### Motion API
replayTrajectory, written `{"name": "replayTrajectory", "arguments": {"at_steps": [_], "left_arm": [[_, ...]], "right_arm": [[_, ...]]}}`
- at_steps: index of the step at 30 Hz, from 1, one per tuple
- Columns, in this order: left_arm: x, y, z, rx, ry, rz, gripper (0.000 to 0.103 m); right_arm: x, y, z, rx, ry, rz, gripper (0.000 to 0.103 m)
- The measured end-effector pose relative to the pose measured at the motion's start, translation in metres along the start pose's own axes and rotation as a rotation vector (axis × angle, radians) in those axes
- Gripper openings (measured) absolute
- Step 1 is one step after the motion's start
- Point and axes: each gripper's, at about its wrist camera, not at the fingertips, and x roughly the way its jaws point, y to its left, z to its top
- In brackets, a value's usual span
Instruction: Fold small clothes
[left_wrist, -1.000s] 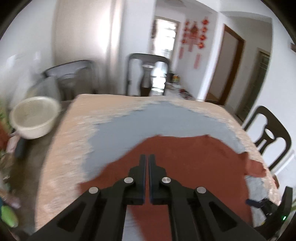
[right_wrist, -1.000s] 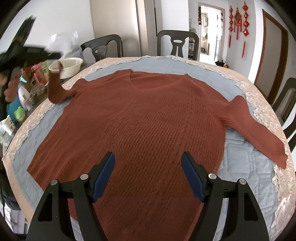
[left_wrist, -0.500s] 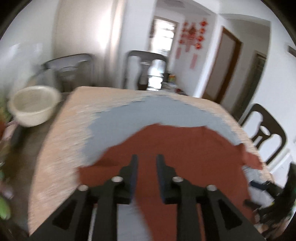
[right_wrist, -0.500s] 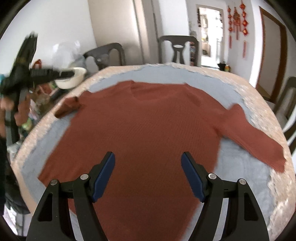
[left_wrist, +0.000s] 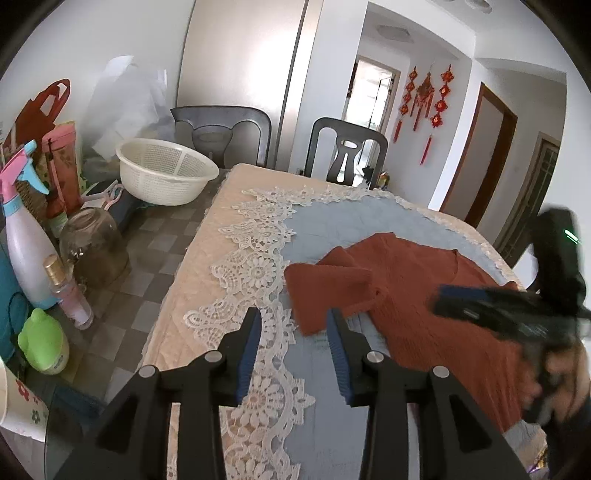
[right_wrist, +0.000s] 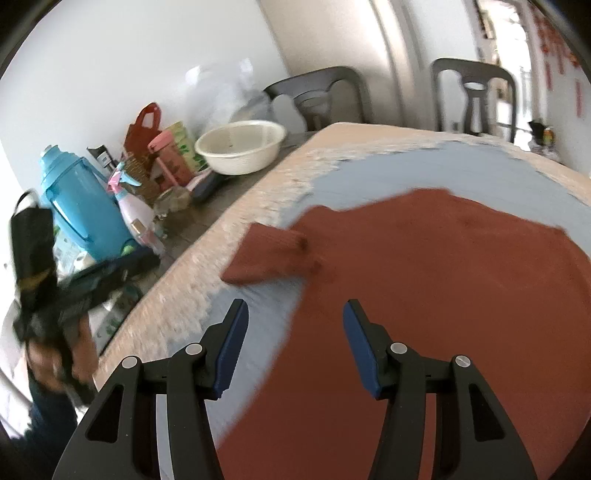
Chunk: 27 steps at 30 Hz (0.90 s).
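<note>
A rust-red knit sweater (left_wrist: 436, 295) lies flat on the blue quilted cloth (left_wrist: 332, 221) of the table. Its left sleeve (left_wrist: 328, 295) is bunched and folded inward near the lace border; it also shows in the right wrist view (right_wrist: 273, 254). My left gripper (left_wrist: 295, 339) is open and empty, just short of the sleeve's end. My right gripper (right_wrist: 293, 332) is open and empty above the sweater's left side (right_wrist: 443, 295). It appears blurred at the right of the left wrist view (left_wrist: 480, 306).
A white colander basket (left_wrist: 166, 175), a glass jar (left_wrist: 94, 247), a spray bottle (left_wrist: 22, 236), small bottles and a blue jug (right_wrist: 81, 206) crowd the table's left end. A white lace border (left_wrist: 255, 266) edges the cloth. Dark chairs (left_wrist: 347, 151) stand behind.
My left gripper opened, let go of the sleeve and drew back to the left. The sleeve now lies folded on the table. My right gripper swung left over the sweater.
</note>
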Motion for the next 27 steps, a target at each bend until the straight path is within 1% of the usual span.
{"name": "replayTrajectory", "arguments": {"at_steps": [2, 4, 5, 7, 9, 10, 11, 12, 15, 19, 23, 27], "left_arm": [[-0.004, 0.003, -0.003, -0.003, -0.008, -0.009, 0.04], [-0.008, 0.008, -0.007, -0.008, -0.013, -0.014, 0.041], [-0.009, 0.009, -0.007, -0.009, -0.013, -0.014, 0.041], [-0.009, 0.013, -0.008, -0.009, -0.014, -0.013, 0.041], [-0.008, 0.016, -0.009, -0.014, -0.008, -0.014, 0.041], [-0.007, 0.017, -0.009, -0.016, -0.005, -0.014, 0.041], [-0.006, 0.018, -0.008, -0.016, -0.004, -0.013, 0.041], [-0.005, 0.019, -0.008, -0.016, -0.003, -0.011, 0.041], [-0.004, 0.019, -0.006, -0.024, 0.0, -0.019, 0.041], [-0.001, 0.01, 0.0, -0.011, -0.004, -0.028, 0.041], [0.01, -0.01, 0.011, 0.016, 0.002, -0.054, 0.041], [0.028, -0.033, 0.026, 0.045, 0.026, -0.069, 0.041]], "right_arm": [[0.026, 0.003, 0.014, -0.011, 0.027, -0.008, 0.054], [0.043, 0.002, 0.021, -0.005, 0.052, -0.02, 0.054], [0.057, -0.001, 0.026, 0.003, 0.075, -0.033, 0.054], [0.068, -0.007, 0.029, 0.018, 0.094, -0.048, 0.055], [0.078, -0.009, 0.032, 0.021, 0.113, -0.041, 0.054], [0.081, -0.009, 0.032, 0.016, 0.118, -0.036, 0.041], [0.082, -0.009, 0.031, 0.007, 0.123, -0.037, 0.012], [0.082, -0.009, 0.032, 0.005, 0.123, -0.039, 0.004], [0.072, -0.012, 0.035, -0.001, 0.098, -0.035, 0.004], [0.051, -0.023, 0.048, -0.001, 0.061, -0.055, 0.004], [0.02, -0.052, 0.061, 0.034, 0.022, -0.107, 0.004], [-0.002, -0.088, 0.064, 0.106, 0.018, -0.157, 0.004]]}}
